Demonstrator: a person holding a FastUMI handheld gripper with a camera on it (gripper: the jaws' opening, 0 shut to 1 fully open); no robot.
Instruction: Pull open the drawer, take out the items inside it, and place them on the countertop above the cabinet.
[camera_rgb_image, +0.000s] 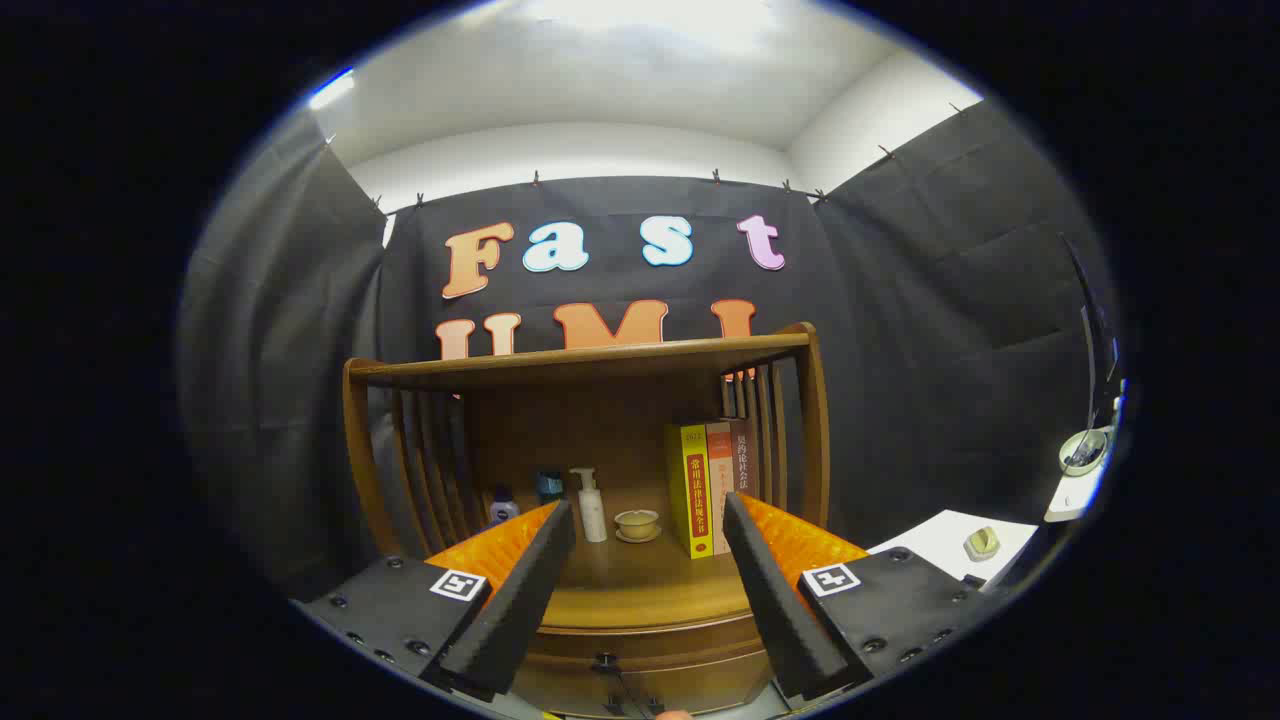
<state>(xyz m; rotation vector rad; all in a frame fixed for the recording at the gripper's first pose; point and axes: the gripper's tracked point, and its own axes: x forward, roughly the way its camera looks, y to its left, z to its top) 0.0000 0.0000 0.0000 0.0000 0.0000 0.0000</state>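
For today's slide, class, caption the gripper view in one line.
Open gripper faces a wooden cabinet, its drawer shut, with books, pump bottle and bowl beyond.

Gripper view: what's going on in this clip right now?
A person's handheld gripper hangs open in front of a wooden cabinet, holding nothing. The drawer, low between the fingers, looks closed, its handle untouched. On the countertop beyond the fingers stand a pump bottle, a small bowl, two small bottles and some books. Nothing has been taken out yet.
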